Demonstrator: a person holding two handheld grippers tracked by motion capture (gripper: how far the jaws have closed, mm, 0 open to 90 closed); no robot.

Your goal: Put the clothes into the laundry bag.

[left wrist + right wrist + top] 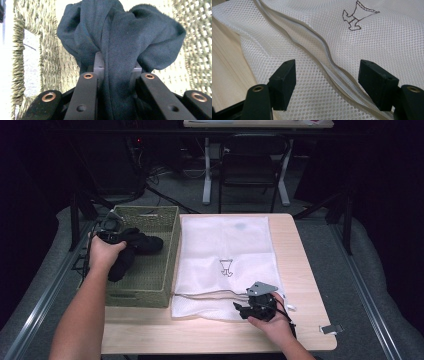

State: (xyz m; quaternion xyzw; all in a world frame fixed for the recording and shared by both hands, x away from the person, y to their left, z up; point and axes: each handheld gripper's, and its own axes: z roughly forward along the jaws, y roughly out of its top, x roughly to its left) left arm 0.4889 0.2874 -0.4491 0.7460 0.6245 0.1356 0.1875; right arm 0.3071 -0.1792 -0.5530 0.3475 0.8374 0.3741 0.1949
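Dark knit garment point(117, 50) is pinched between the fingers point(98, 65) of the left gripper point(117, 71), the cloth bunched into a soft fold that spills over both pads and hangs above the woven basket point(167, 227); from the high view the garment is seen held over the basket's interior, part of it draped down beside the left hand point(102, 254). The right gripper point(327, 75) is noted with its fingers point(284, 80) spread wide and nothing between them, poised just above the white mesh laundry bag point(225, 240) at its zipper point(322, 55), which lies flat on the pale wooden bench point(305, 250). For the lift to go well, the grip is best kept firm and the cloth raised until it is clear of the basket's rim before it is carried across, since loose jersey is judged likely to snag on the coarse weave. Bag: fine honeycomb mesh, small stitched emblem point(358, 16). Basket: rectangular, olive, rough-plaited, with slotted handles.
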